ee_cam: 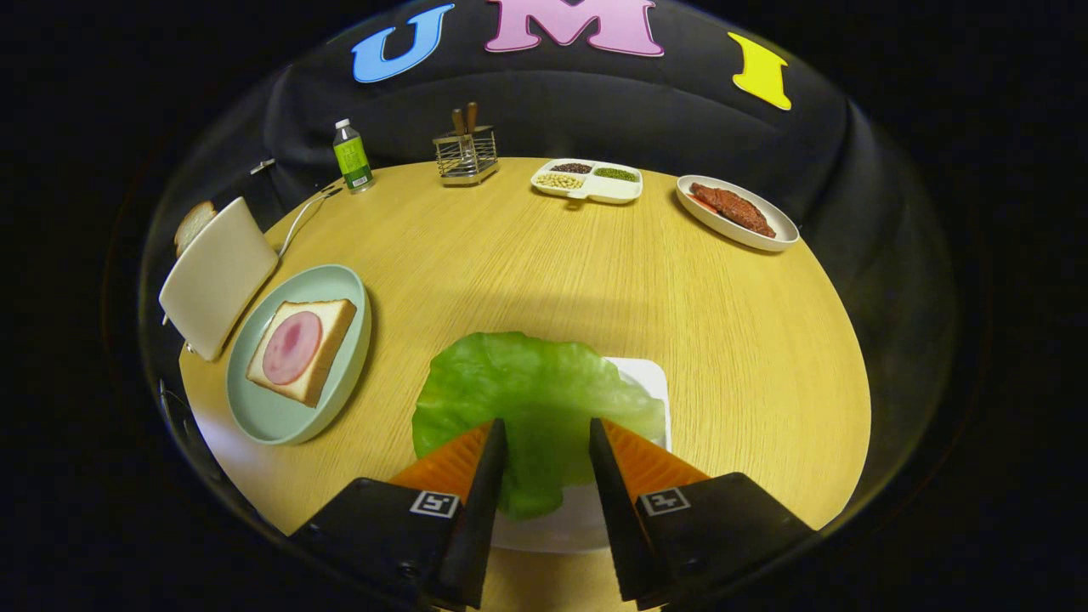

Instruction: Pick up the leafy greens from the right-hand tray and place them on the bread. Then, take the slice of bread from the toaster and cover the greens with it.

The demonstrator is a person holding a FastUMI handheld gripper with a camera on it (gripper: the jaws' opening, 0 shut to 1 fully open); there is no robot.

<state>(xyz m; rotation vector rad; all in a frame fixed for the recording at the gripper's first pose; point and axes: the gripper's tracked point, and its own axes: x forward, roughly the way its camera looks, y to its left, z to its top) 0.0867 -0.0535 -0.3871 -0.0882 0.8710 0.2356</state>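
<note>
Gripper view puts your gripper [548, 425] right over the lettuce leaf [531, 399], with the jaws standing apart and a clear gap between them. The leaf shows through that gap and spreads out ahead of both fingertips; whether either finger actually touches it, you cannot tell from here. Nothing is clamped.

Take the lettuce leaf as your landmark. It lies on a white tray [650, 378], hanging over the tray's left edge onto the round wooden table [527, 263]. To the left of the leaf sits a pale green plate [280, 416], and on it a slice of bread [327, 336] topped with a round slice of ham [291, 347]. Further left of the leaf, just beside that plate, stands the white toaster [217, 276], with a second slice of bread [194, 223] poking out of its top.

Far beyond the leaf, along the table's back edge, you have a green-labelled bottle [351, 157], a wire utensil holder [466, 153], a divided white dish of beans [588, 180], and, beyond and to the right, an oval white plate with cooked meat [733, 210].
</note>
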